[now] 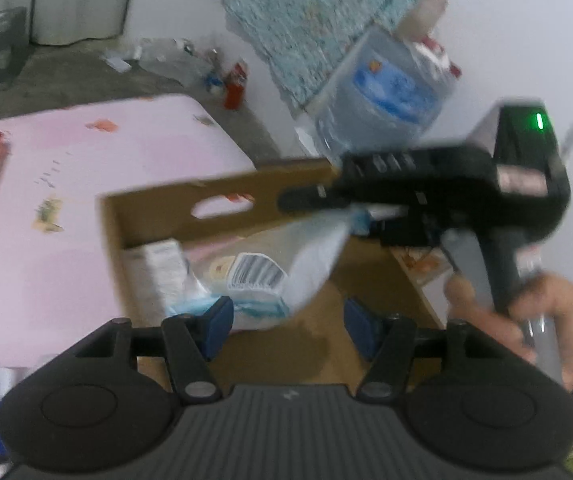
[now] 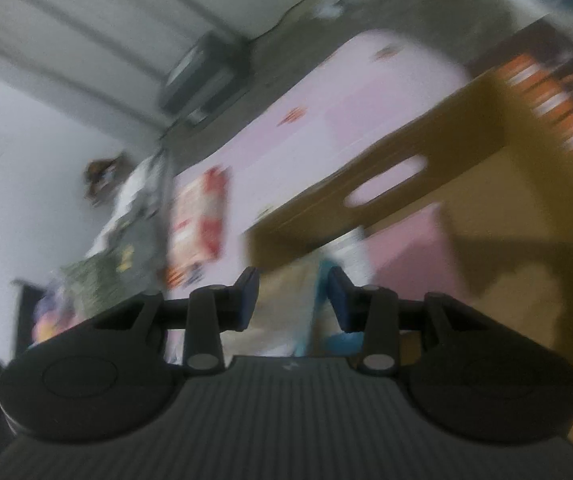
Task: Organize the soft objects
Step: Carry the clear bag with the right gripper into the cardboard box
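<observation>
The left gripper (image 1: 288, 322) had its jaws apart and empty above the cardboard box (image 1: 158, 208), while the right gripper's (image 1: 306, 200) jaws, seemingly narrow, hung over a pale packet (image 1: 310, 264).

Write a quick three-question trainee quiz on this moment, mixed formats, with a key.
1. True or false: the cardboard box stands on a pink surface.
2. In its own wrist view, the left hand-held gripper is: A) open with nothing between its pads; B) shut on a bottle; C) out of view.
3. Short answer: what printed mark shows on the white pack lying inside the box?

Key: 1 true. 2 A. 3 a barcode.
</observation>
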